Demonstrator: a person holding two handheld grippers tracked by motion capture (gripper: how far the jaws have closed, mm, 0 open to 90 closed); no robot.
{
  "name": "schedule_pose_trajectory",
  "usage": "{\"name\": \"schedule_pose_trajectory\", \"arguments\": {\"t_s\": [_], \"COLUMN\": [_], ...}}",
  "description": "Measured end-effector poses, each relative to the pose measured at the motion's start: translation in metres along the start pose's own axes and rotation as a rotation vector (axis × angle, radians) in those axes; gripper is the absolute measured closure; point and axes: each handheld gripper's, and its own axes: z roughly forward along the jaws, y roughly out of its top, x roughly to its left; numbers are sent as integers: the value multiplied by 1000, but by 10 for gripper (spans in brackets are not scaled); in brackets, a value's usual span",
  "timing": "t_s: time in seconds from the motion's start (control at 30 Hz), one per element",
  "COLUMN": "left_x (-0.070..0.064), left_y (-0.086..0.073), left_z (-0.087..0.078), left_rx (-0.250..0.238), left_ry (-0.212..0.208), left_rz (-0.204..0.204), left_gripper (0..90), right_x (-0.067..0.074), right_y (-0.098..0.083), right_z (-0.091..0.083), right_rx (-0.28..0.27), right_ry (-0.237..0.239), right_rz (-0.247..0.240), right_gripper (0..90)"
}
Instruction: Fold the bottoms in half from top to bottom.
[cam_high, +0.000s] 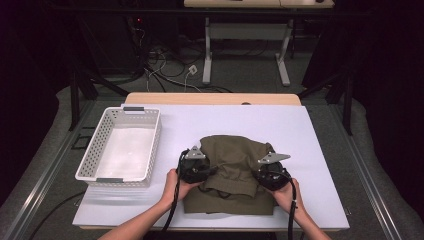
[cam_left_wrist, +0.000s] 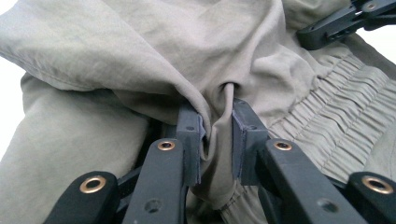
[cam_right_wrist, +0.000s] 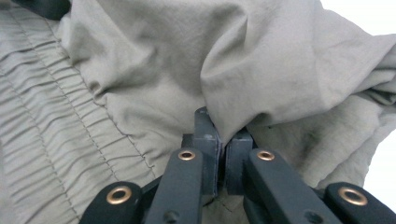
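Observation:
An olive-green garment (cam_high: 230, 170) with a gathered elastic waistband lies crumpled on the near middle of the white table top (cam_high: 310, 130). My left gripper (cam_high: 200, 169) is at its left edge. In the left gripper view a fold of the cloth (cam_left_wrist: 140, 56) is bunched between the pads of the left gripper (cam_left_wrist: 217, 116), which is shut on it. My right gripper (cam_high: 267, 172) is at the garment's right edge. In the right gripper view the right gripper (cam_right_wrist: 223, 135) is pinched tight on a fold of the cloth (cam_right_wrist: 280, 60). A hand holds each gripper from the near side.
A white perforated basket (cam_high: 152, 145) with nothing in it stands on the table's left part. The right gripper's jaw (cam_left_wrist: 336, 23) shows at the top right of the left gripper view. Beyond the table are desk legs and loose cables on the floor.

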Motion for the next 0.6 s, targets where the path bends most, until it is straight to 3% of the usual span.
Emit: {"name": "schedule_pose_trajectory", "arguments": {"t_s": [0.3,0.47,0.6], "left_x": [-2,-6,-10], "left_y": [0,2,4], "left_z": [-2,-7,-15], "left_rx": [-11,-10,-17], "left_ry": [9,-5,-25], "left_rz": [33,59,61], "left_gripper": [734,831,859], "right_x": [13,6,3], "right_y": [2,-4,-4], "right_z": [-24,-10,-6], "right_rx": [-7,61,67], "right_ry": [18,34,62], "right_rz": [-15,5,21], "right_gripper": [875,874,874]}}
